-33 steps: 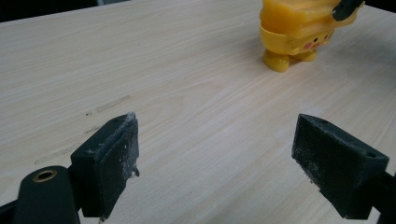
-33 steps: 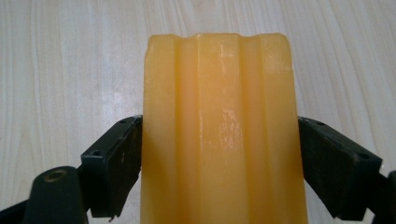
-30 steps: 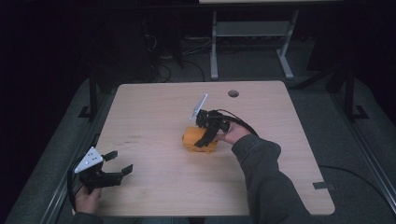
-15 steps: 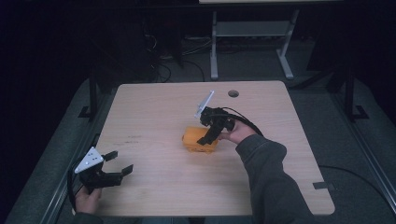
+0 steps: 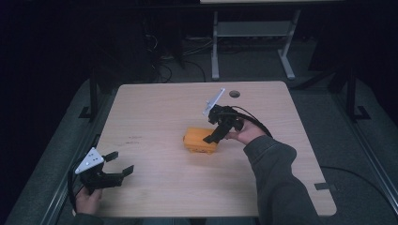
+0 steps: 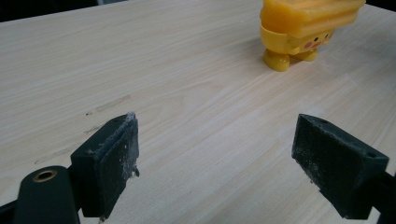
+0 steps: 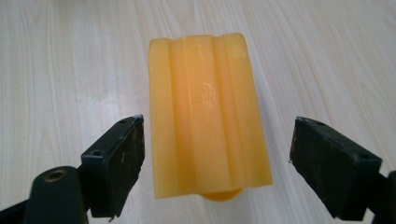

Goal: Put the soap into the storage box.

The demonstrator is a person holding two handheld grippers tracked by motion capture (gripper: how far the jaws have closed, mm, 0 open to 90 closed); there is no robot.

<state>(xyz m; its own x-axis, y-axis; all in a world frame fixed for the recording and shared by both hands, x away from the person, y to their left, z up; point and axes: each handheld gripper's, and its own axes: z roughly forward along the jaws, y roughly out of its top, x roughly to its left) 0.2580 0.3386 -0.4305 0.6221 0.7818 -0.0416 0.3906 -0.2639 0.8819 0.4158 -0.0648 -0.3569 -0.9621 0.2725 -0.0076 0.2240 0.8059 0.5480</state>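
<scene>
Table (image 5: 155, 117): light wood, round hole (image 5: 234, 94) near the far edge.

Yellow toy (image 5: 199, 140): stands just right of the table's middle, on short round feet; ridged top, small face on its side (image 6: 308, 43).

Your right gripper (image 7: 215, 154): poised above the toy, jaws spread wide either side of it, pads clear of its flanks, gripping nothing.

Your left gripper (image 5: 117, 163): low at the near left corner, well apart from the toy, jaws wide open and empty.

Pale wood-grain table (image 5: 155, 117), matt; orange toy (image 7: 208, 116) of smooth, slightly glossy plastic; tool (image 6: 229, 163) pads rough, dusty
</scene>
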